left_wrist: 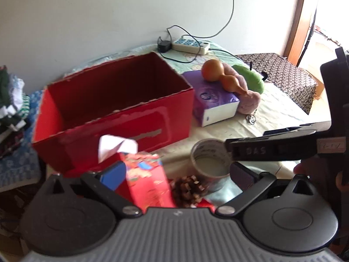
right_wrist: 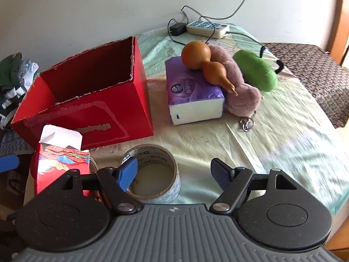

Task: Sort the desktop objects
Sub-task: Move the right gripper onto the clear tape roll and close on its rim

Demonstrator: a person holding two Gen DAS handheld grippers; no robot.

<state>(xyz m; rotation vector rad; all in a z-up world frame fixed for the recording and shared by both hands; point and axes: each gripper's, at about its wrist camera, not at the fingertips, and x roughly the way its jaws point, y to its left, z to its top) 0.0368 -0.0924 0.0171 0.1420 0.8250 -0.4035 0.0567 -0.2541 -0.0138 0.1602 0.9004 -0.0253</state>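
Two grippers sit low in the frames, both with jaws apart. Your right gripper point(right_wrist: 174, 172) straddles the tape roll point(right_wrist: 152, 172), one pad inside the ring, probably lining up a pinch on its wall. Your left gripper point(left_wrist: 176, 172) hangs over the small carton point(left_wrist: 144, 174) and pinecone point(left_wrist: 189, 187), gripping nothing. The red box point(right_wrist: 87, 104), upper left, stands open, seemingly empty. Bare cloth lies right; the table edge point(right_wrist: 336, 196) runs close.
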